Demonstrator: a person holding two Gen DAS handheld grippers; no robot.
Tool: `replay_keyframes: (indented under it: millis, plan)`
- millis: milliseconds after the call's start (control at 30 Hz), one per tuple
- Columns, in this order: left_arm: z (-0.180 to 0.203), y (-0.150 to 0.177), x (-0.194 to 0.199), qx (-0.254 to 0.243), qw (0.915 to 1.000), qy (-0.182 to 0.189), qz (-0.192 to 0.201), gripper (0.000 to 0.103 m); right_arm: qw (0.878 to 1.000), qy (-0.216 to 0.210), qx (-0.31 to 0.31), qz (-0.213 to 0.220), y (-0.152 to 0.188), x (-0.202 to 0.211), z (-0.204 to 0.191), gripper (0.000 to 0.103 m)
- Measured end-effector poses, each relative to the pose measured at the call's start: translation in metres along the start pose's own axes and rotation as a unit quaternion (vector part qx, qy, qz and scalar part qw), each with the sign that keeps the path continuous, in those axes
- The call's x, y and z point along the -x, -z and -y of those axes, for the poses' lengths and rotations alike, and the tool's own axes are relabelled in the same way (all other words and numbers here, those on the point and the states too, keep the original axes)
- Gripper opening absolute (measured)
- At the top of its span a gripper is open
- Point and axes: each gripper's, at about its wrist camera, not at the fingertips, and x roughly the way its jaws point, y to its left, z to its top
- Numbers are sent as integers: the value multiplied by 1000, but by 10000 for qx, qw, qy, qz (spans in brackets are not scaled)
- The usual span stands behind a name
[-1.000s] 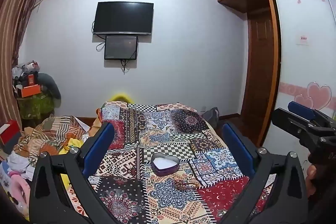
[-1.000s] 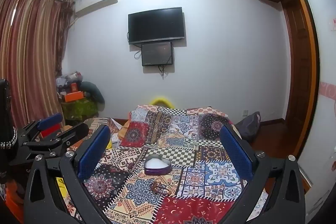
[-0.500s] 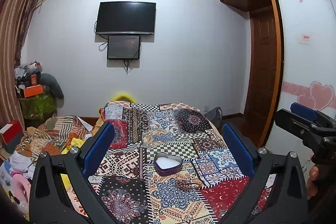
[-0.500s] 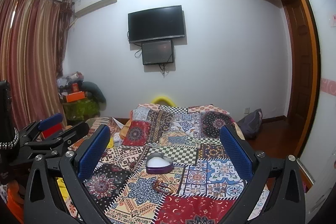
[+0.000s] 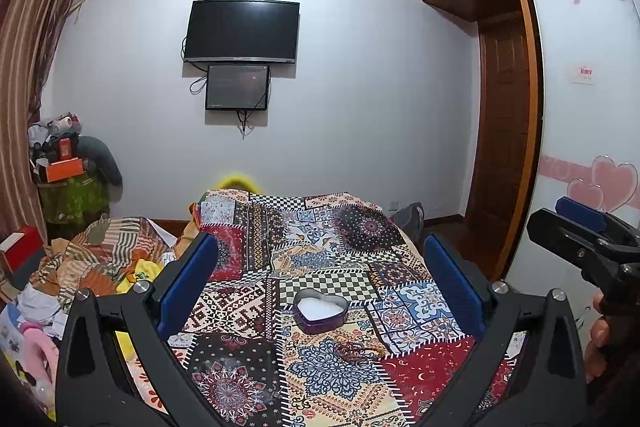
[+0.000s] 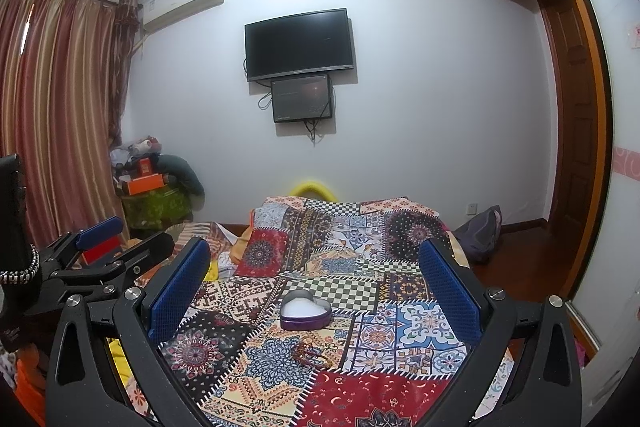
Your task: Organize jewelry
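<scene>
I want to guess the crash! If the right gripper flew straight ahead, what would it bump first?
Probably the far end of the bed, past the heart tin lying lower; depth is hard to judge. The right gripper has open, empty jaws.

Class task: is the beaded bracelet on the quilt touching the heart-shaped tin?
Apart. The right wrist view shows patterned quilt between the bracelet and the heart-shaped tin.

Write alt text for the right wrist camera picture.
An open right gripper hovers over a patchwork bedspread holding an open heart-shaped tin and a beaded bracelet nearer the camera. The left gripper shows at left; a television hangs on the far wall.
</scene>
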Motion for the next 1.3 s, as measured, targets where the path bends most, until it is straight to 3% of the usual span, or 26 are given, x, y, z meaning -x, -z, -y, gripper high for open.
replay_keyframes:
  millis: [1300]
  plan:
    - [-7, 2, -13, 82, 9999, -29, -140, 103, 9998, -91, 2, -161, 1, -12, 2, 103]
